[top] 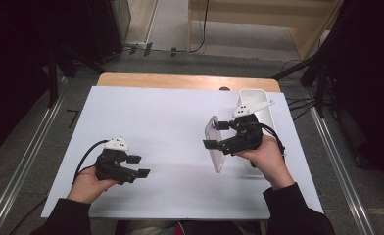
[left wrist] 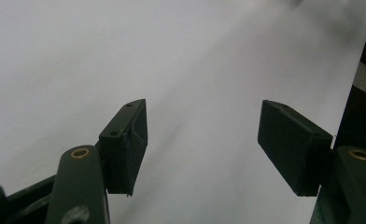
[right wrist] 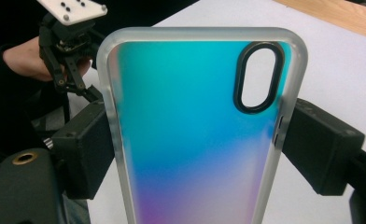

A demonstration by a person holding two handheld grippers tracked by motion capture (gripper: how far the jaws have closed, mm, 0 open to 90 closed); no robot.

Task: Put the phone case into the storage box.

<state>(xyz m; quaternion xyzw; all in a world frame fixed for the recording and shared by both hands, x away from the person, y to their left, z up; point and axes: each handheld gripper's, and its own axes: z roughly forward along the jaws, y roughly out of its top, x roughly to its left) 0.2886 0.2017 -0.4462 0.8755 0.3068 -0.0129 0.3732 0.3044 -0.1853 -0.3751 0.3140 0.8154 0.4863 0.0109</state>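
A phone case (right wrist: 190, 135) with a frosted rim, a blue-to-purple iridescent back and an oval camera cut-out is clamped across its width by my right gripper (right wrist: 197, 144), whose pads press on both long edges. In the high view the case (top: 215, 147) stands on edge above the white table sheet, right of centre, with the right gripper (top: 219, 134) around it. My left gripper (top: 140, 166) rests low at the front left, open, with nothing between its fingers (left wrist: 125, 144), only bare white sheet. The left gripper (right wrist: 71, 51) and its hand also appear beyond the case.
A white rectangular tray (top: 256, 105) stands behind the right hand near the table's far right. The white sheet (top: 160, 122) covers most of the wooden table (top: 180, 81). Dark stands and cables flank the table on both sides.
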